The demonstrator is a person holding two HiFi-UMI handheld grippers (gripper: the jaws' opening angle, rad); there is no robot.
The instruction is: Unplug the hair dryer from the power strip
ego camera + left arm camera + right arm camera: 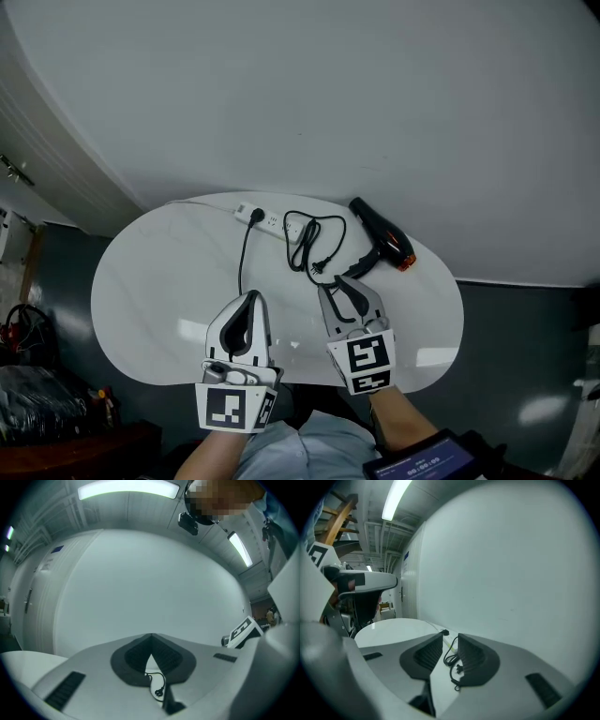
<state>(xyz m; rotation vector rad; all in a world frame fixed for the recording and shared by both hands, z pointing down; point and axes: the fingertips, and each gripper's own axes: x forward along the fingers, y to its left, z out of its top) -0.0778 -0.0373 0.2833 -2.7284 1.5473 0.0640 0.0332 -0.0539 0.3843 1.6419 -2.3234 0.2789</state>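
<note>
Hair dryer (382, 241) unplugged, plug (318, 270) loose beside power strip (272, 222).

A white oval surface (131, 291) stands against a plain pale wall (375, 94), over a dark grey floor (525, 347). Ribbed white panelling (47, 150) runs along the left. Long strip lights (126, 489) glow overhead.

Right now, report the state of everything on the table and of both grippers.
Dryer: lying on the table, unplugged.
Dryer plug: loose on the table, clear of the strip.
Strip: another black cord plugged in.
Left gripper: shut, empty.
Right gripper: open, empty.
</note>
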